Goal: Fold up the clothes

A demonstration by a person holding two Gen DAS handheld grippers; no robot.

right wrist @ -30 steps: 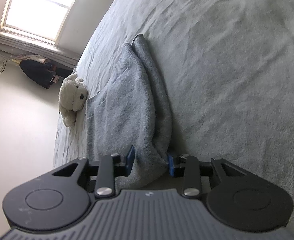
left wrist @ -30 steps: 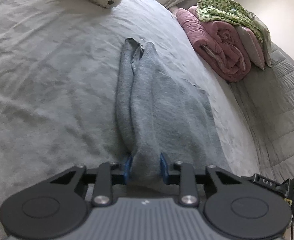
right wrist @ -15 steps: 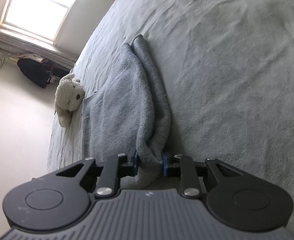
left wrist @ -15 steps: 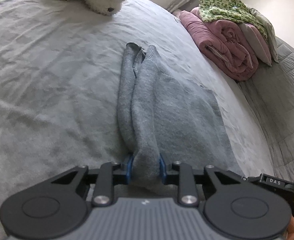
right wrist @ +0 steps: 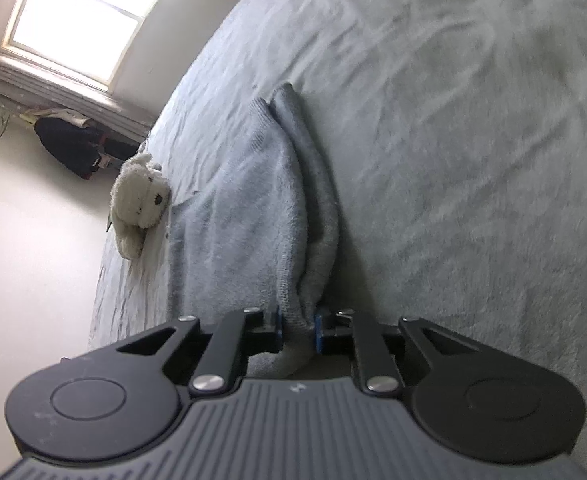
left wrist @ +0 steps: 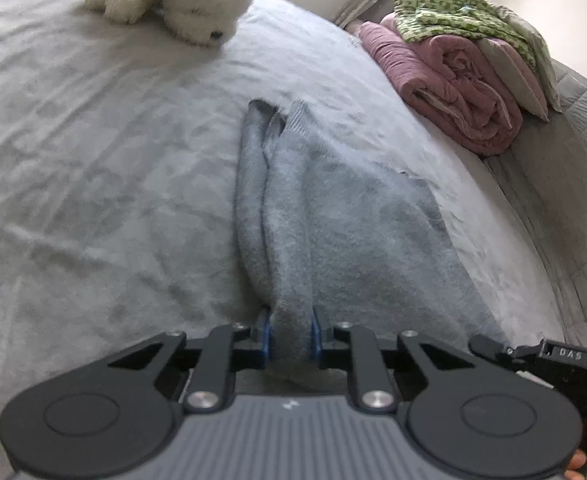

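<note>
White lettering on a black part (left wrist: 569, 354) at the lower right of the left wrist view is seen but cannot be read with certainty. A grey knitted garment (left wrist: 333, 216) is spread on the grey bed cover (left wrist: 93, 160), bunched into long ridges through the middle of both frames. The left gripper (left wrist: 290, 334) has just been closing, and a fold of the garment is pinched between its blue pads. The right gripper (right wrist: 298, 330) has likewise been closing and is clamped on another bunched fold (right wrist: 297, 312).
</note>
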